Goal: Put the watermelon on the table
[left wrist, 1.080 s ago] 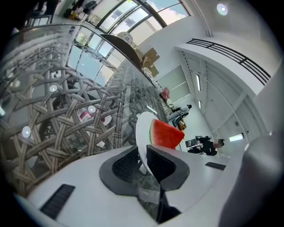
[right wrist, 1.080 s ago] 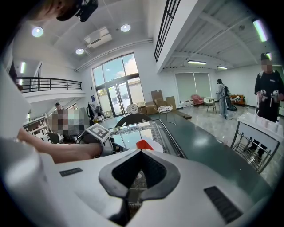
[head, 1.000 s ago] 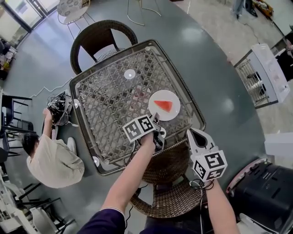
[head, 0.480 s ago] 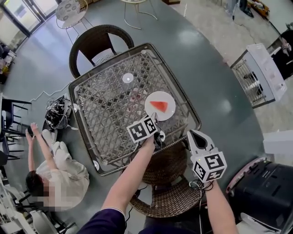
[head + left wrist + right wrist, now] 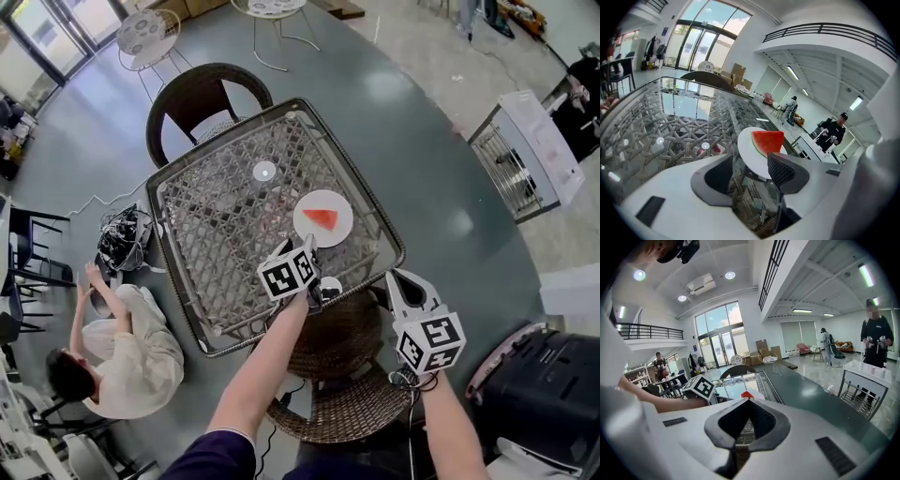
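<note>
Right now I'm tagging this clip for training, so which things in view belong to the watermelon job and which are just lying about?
Job: red triangular watermelon slice; round white plate under it; glass-topped wicker table.
Lying about: small white disc on the tabletop; dark wicker chair at the table's far side; white wire cart.

Items in my view:
- dark wicker chair (image 5: 202, 94), far side
- brown wicker chair (image 5: 349, 411), directly below me
- person in a pale top (image 5: 122, 361), seated on the grey floor (image 5: 422, 112) to my left
- cable tangle (image 5: 122, 239), near that person
- white wire trolley (image 5: 530, 159), well off right
- round white side table (image 5: 147, 33), far left
- black case (image 5: 544, 384), lower right
</note>
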